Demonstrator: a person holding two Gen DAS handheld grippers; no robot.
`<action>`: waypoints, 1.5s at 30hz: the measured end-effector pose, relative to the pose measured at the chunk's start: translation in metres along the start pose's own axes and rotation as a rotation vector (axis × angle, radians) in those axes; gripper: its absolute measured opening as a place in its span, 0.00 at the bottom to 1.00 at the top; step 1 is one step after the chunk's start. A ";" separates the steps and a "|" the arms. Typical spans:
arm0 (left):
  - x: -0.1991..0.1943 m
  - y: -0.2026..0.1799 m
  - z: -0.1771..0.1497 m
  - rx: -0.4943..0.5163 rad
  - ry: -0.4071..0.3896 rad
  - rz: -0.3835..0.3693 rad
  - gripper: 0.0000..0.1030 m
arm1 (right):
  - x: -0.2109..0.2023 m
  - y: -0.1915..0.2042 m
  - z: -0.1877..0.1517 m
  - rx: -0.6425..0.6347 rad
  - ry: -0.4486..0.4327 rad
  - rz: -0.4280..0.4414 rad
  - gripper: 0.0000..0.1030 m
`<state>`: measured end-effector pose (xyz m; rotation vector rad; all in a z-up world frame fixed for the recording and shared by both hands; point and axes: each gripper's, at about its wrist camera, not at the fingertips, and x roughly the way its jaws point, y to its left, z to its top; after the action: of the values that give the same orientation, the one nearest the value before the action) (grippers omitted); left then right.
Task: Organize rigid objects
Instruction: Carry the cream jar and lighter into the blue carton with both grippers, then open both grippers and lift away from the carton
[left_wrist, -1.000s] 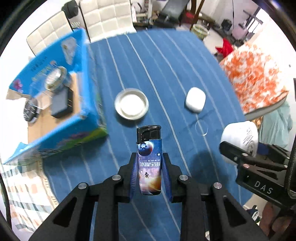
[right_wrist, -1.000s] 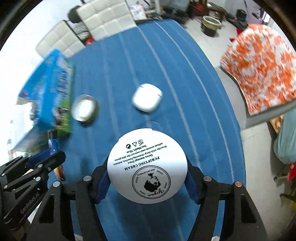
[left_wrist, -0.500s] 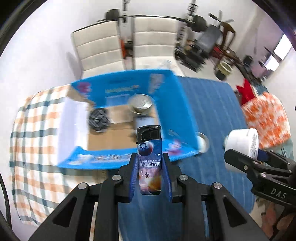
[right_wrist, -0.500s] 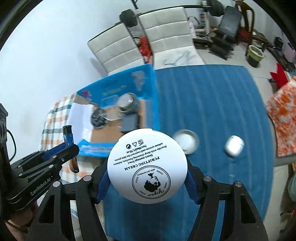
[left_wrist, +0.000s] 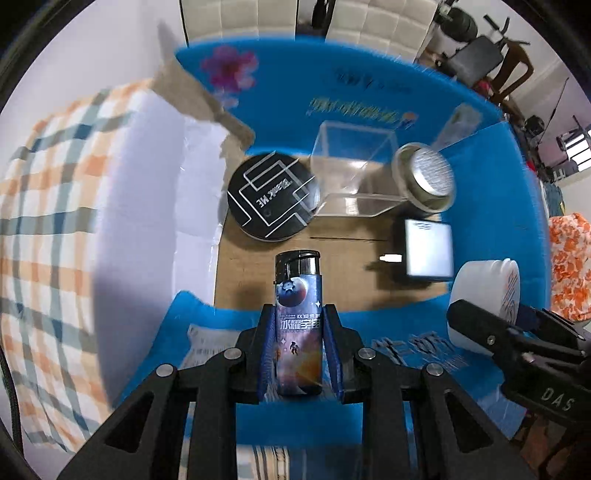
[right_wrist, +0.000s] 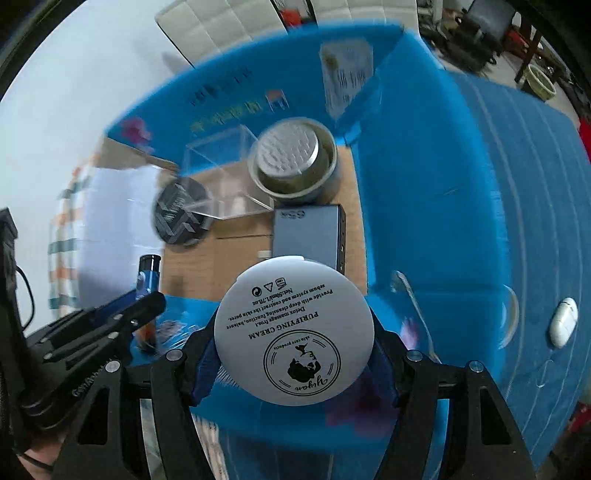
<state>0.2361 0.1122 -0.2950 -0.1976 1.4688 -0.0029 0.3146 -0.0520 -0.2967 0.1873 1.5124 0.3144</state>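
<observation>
**Both grippers loaded over the blue box**

I had the left gripper (left_wrist: 299, 350) clamped on a lighter (left_wrist: 298, 325), jaws nearly closed, blue pads pressed flat on both its sides. Lighter stood upright at centre of the left view, black cap up, space print with an astronaut and Chinese characters I couldn't make out. It sat over the near wall of the blue cardboard box (left_wrist: 369, 107).

My right gripper (right_wrist: 295, 347) gripped a white cream jar (right_wrist: 294, 331), jaws spread wide around it, pads on its left and right edges. Flat face read "PURIFYING CREAM", "Detox massage frost", "skin care products", upside down in the lower centre of the right view. In the left view the same jar showed at the right edge, and the gripper body there read "DAS".

Inside the box, left view: black round tin (left_wrist: 271, 199) with white line pattern, centre left, lettering too blurred; clear plastic case (left_wrist: 351, 170) just right of it, touching; metal-topped round container (left_wrist: 424, 177) upper right; dark rectangular device (left_wrist: 426, 249) below that.

Right view, far right: white earbud case (right_wrist: 563, 326) on the blue striped cloth (right_wrist: 517, 184).
</observation>
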 end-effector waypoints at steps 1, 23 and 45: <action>0.010 0.003 0.004 -0.003 0.018 -0.007 0.22 | 0.010 0.001 0.003 0.000 0.012 -0.021 0.68; 0.035 0.021 0.024 0.030 0.121 0.047 0.40 | 0.062 0.008 0.022 -0.047 0.133 -0.129 0.75; -0.095 0.012 -0.016 0.011 -0.129 0.146 1.00 | -0.054 0.030 -0.024 -0.113 -0.104 -0.223 1.00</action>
<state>0.2091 0.1340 -0.2041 -0.0803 1.3514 0.1180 0.2870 -0.0426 -0.2378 -0.0536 1.3939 0.2077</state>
